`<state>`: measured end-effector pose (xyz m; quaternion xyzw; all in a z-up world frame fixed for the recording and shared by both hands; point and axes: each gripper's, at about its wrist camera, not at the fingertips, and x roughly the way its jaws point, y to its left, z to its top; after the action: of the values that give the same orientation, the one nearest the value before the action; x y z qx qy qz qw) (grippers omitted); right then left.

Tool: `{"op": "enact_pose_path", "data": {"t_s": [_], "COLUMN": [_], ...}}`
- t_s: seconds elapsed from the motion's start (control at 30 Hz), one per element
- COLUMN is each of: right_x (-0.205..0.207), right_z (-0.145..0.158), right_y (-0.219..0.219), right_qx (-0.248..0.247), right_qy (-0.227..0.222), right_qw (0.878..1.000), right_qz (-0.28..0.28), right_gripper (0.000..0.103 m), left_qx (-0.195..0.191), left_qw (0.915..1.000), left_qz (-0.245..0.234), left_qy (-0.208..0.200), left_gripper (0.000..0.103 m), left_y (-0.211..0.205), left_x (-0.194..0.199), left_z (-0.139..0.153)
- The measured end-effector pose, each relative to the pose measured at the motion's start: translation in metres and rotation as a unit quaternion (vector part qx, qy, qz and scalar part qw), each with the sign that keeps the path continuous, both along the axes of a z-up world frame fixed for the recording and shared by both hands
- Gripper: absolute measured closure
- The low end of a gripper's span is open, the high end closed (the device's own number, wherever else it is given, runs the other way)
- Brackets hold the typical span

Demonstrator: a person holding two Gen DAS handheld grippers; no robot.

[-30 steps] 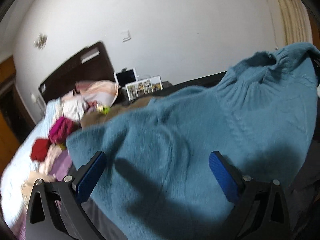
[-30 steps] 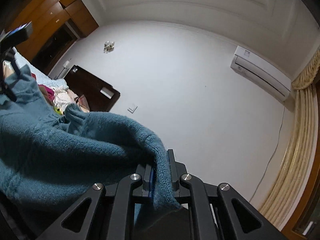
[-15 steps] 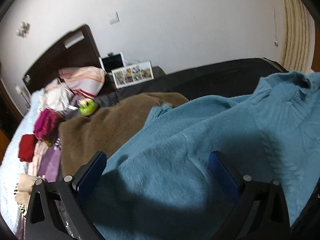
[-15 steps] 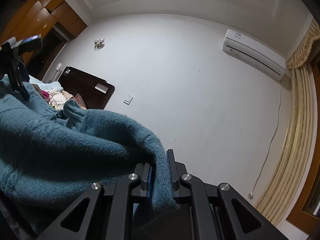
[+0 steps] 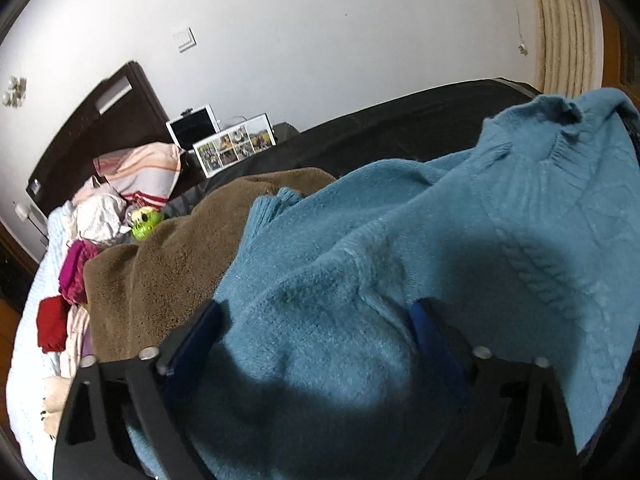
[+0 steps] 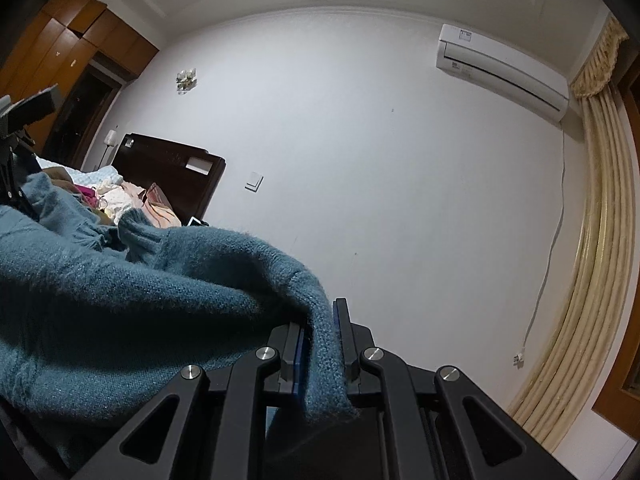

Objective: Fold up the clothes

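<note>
Two grippers share one garment: a teal knit sweater that fills the lower and right part of the left wrist view and the lower left of the right wrist view. The right gripper is pressed together on a fold of the knit's edge at bottom centre of its frame, the fabric squeezed between the blue pads. The left gripper stands spread, a mound of the sweater bulging up between its fingers; its jaws have just been closing in on that mound, yet the pads do not look pressed into the wool.

Beneath and to the left of the sweater lies a brown blanket, with a heap of other clothes at the far left of the frame.

The step in hand looks like securing a second hold so the sweater can be spread flat. To do it well, the left fingers should take an edge or shoulder seam, not the thick middle, since a bulky bunch may slip free. Keep the right pinch steady and level, then draw the two holds apart gently so the knit does not stretch.
</note>
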<state>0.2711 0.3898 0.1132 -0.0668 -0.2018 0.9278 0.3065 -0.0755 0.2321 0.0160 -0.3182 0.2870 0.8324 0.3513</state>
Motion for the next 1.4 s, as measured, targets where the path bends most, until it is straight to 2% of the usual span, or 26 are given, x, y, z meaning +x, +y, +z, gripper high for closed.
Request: {"op": "enact_pose_path", "data": {"t_s": [0.23,0.3,0.47,0.63,0.73,0.9,1.07,1.23,1.4], "right_x": [0.0,-0.001,0.0,-0.001,0.0,0.001,-0.001,-0.008,-0.01], "right_z": [0.0,0.001,0.0,-0.001,-0.001,-0.002,-0.004,-0.008,-0.008], "right_y": [0.001,0.001,0.001,0.001,0.001,0.002,0.002,0.008,0.01], "right_qx": [-0.004,-0.005,-0.007,-0.009,-0.014,-0.028,-0.035,-0.048,-0.042], "right_qy": [-0.002,-0.003,-0.004,-0.007,-0.006,-0.004,-0.01,-0.029,-0.032], "right_qw": [1.0,1.0,1.0,1.0,1.0,1.0,0.999,0.998,0.999], "right_qz": [0.005,0.006,0.007,0.006,0.005,0.014,0.018,0.017,0.006], "right_gripper": [0.092,0.092,0.092,0.092,0.092,0.092,0.092,0.092,0.092], "left_qx": [0.0,-0.002,-0.003,-0.019,-0.029,-0.027,-0.011,0.024,0.074], "left_qw": [0.9997,0.9996,0.9969,0.9909,0.9882,0.9916,0.9973,0.9984,0.9945], "left_qz": [-0.001,-0.001,-0.001,-0.031,-0.058,-0.043,0.004,0.045,0.067], "left_qy": [0.024,0.029,0.079,0.13,0.139,0.119,0.072,0.022,0.032], "left_gripper": [0.052,0.059,0.06,0.06,0.06,0.06,0.06,0.082,0.084], "left_y": [-0.004,-0.005,-0.008,-0.01,-0.007,0.003,0.007,0.008,0.002], "left_x": [0.022,0.031,0.063,0.103,0.119,0.109,0.082,0.062,0.068], "left_z": [0.006,0.008,0.013,0.006,0.0,-0.003,-0.002,0.004,0.02]}}
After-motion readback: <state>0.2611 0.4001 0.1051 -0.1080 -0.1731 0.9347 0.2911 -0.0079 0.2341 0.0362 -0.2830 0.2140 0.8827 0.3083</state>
